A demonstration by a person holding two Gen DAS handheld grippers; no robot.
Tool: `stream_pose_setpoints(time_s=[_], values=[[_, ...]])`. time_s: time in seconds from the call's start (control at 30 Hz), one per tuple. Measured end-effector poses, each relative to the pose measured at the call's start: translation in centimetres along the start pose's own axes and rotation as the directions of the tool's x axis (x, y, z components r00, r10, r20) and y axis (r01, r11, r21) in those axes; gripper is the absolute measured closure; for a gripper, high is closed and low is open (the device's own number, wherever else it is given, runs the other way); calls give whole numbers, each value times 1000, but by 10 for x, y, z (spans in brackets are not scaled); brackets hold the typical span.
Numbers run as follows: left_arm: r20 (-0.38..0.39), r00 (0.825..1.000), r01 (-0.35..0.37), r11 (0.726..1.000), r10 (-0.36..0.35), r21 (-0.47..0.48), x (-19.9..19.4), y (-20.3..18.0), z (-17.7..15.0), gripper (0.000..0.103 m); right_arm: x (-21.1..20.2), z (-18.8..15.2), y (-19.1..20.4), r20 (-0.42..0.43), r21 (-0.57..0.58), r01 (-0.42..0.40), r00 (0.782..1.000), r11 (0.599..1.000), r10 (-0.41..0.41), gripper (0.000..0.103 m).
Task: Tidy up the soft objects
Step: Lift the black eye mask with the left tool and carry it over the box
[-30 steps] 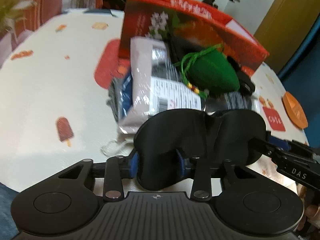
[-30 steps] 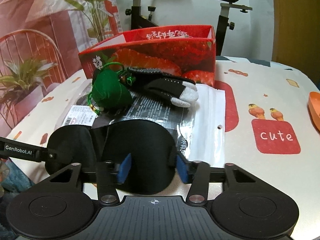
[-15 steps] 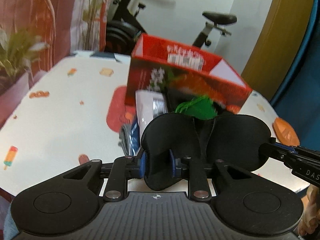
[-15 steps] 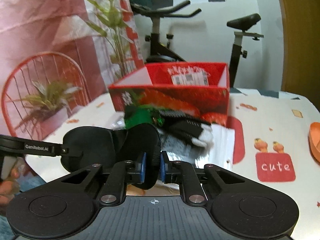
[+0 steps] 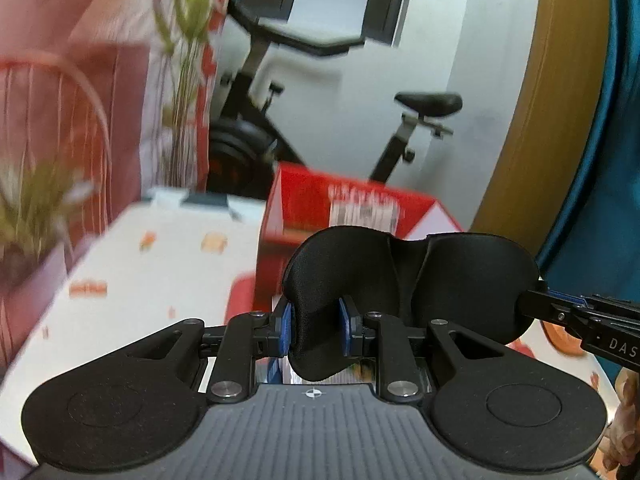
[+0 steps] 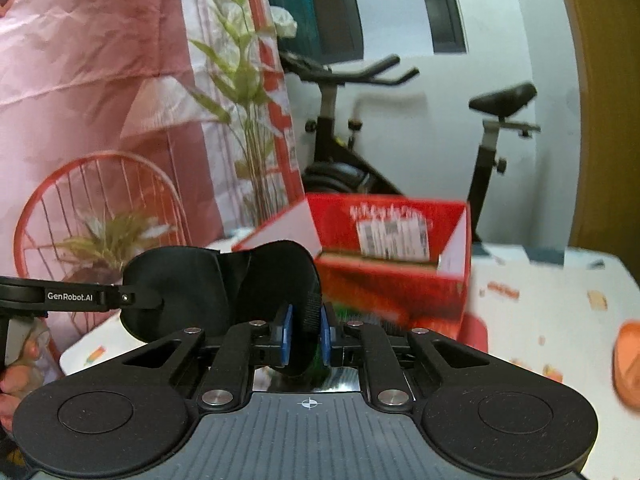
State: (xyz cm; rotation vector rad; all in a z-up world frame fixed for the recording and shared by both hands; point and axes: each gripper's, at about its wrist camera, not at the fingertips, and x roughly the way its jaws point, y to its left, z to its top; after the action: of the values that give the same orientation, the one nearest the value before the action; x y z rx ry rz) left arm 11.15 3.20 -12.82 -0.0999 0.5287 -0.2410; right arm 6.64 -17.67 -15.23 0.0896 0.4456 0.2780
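A black padded eye mask hangs in the air between both grippers. My left gripper is shut on its left cup, the blue pads squeezing the padding. My right gripper is shut on the other end, by the strap; that same gripper reaches in from the right in the left wrist view, at the mask's far cup. Behind the mask stands an open red strawberry-print box with a white label inside. A bit of green shows under the right gripper's pads; the rest of the pile on the table is hidden.
The white patterned table runs left of the box. An orange dish lies at the right edge. An exercise bike, a potted plant and a red wire chair stand beyond. A hand shows at lower right.
Both grippers closed on the eye mask and lifted it off the pile. The views tilted up, so the table items sank out of sight and the box's inside came into view.
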Motion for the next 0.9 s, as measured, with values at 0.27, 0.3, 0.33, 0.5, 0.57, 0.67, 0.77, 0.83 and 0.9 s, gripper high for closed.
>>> stream_pose_setpoints(time_s=[0.27, 0.3, 0.33, 0.5, 0.57, 0.67, 0.77, 0.83, 0.9], values=[[23, 1000, 8, 996, -10, 85, 60, -22, 69, 78, 38, 56, -16, 97, -61, 36, 995, 997, -30, 90], [24, 1000, 5, 995, -7, 101, 66, -25, 74, 78, 45, 61, -20, 99, -60, 39, 995, 997, -33, 90], [24, 1000, 1, 994, -4, 112, 73, -27, 77, 78, 53, 68, -24, 98, -56, 44, 994, 997, -38, 90], [-40, 999, 9, 984, -2, 179, 126, -36, 87, 78, 97, 90, -48, 54, -33, 65, 997, 997, -64, 90], [-86, 996, 7, 982, 10, 190, 148, -37, 85, 78, 114, 93, -59, 25, -2, 73, 997, 997, -73, 91], [-170, 985, 33, 991, -11, 126, 180, -32, 84, 78, 140, 89, -74, -32, 80, 83, 996, 993, -81, 91], [-219, 976, 45, 991, -16, 125, 204, -31, 83, 78, 163, 78, -82, -88, 109, 101, 992, 989, -91, 92], [-248, 969, 54, 988, -16, 146, 215, -31, 84, 78, 177, 74, -89, -129, 132, 111, 987, 985, -94, 92], [-281, 959, 64, 986, -18, 155, 226, -31, 86, 78, 189, 72, -94, -170, 152, 113, 982, 982, -87, 92]])
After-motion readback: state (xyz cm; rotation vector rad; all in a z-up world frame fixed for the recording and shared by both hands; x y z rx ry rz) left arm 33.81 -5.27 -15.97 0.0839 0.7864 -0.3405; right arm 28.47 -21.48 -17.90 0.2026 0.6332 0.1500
